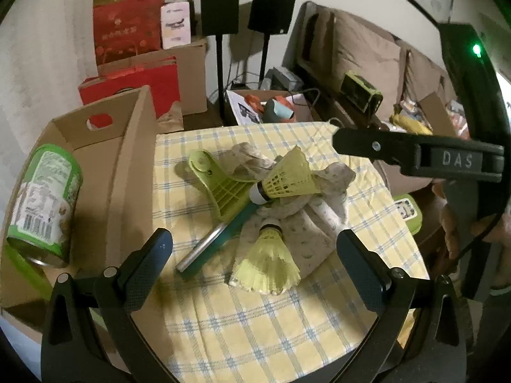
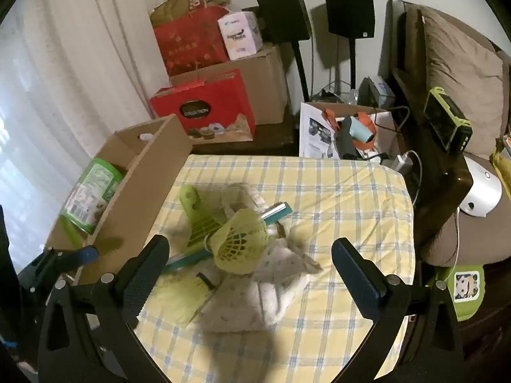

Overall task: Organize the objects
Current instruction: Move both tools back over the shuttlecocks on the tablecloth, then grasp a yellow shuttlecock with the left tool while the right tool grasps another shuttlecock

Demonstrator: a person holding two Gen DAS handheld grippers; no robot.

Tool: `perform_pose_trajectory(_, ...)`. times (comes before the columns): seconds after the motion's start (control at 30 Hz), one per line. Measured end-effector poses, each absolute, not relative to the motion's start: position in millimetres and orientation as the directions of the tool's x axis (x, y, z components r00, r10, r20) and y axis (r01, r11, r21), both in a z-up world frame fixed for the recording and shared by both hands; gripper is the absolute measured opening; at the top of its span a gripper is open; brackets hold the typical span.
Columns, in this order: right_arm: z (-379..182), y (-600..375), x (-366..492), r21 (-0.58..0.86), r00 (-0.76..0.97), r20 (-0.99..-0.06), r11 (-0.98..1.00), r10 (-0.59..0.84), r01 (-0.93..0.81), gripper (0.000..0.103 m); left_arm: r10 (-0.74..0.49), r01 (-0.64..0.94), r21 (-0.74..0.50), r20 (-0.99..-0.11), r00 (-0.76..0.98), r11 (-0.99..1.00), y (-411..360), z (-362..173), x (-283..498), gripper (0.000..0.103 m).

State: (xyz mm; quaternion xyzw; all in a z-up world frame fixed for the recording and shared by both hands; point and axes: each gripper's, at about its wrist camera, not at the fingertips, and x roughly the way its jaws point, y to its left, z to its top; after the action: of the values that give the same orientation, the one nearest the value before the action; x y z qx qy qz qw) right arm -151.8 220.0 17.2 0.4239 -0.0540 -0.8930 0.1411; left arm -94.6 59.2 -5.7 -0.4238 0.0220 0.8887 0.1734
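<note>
On the yellow checked cloth lies a pile: two yellow shuttlecocks, a green plastic clip, a teal and silver tool and a crumpled white cloth. My left gripper is open and empty, just short of the near shuttlecock. My right gripper is open and empty above the pile; one shuttlecock and the clip lie ahead of it. The right gripper's body shows at the right in the left wrist view.
An open cardboard box stands left of the cloth with a green can in it. Red bags and cartons stack behind. A box of clutter, speakers and a sofa stand at the back right.
</note>
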Motion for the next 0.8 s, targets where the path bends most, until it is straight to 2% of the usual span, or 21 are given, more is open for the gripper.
perform_pose_trajectory(0.6,-31,198,-208,0.272,-0.457,-0.812,-0.928,-0.363,0.254,0.102,0.295,-0.355,-0.114,-0.806,-0.513,-0.928,85,-49,-113,0.102)
perform_pose_trajectory(0.8,-44,195,-217,0.290,-0.430,-0.823,-0.925,-0.372,0.245,0.102,0.300,-0.344,-0.133,-0.817,-0.493,-0.930,82,-57,-119,0.096)
